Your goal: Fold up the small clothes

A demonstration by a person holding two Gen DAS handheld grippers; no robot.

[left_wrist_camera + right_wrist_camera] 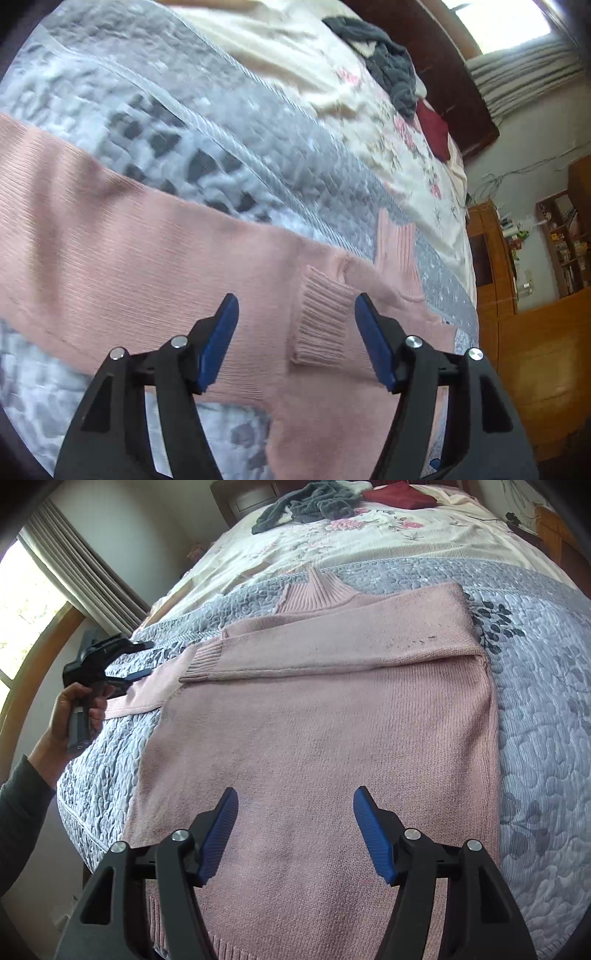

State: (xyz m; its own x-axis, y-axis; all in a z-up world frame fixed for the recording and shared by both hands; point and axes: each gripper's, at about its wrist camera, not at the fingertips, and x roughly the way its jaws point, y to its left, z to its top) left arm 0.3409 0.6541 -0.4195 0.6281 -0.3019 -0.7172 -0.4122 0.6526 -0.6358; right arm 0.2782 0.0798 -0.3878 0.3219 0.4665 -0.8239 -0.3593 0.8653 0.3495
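Observation:
A pink knit sweater (314,738) lies flat on the grey quilt (546,709), collar (317,589) pointing away. One sleeve is folded across the chest, and its ribbed cuff (201,662) ends near the left shoulder. My right gripper (295,801) hovers open over the sweater's lower body, holding nothing. In the left wrist view my left gripper (295,306) is open just above the sweater (147,258), with the ribbed cuff (321,321) between its fingers but not pinched. The right wrist view shows the left gripper (144,660) in a hand (74,709) at the sweater's left edge.
A floral sheet (332,542) covers the far bed, with a grey knit garment (306,502) and a dark red cloth (399,496) on it. The bed edge drops off at the left near a curtained window (74,572). Wooden cabinets (535,350) stand beside the bed.

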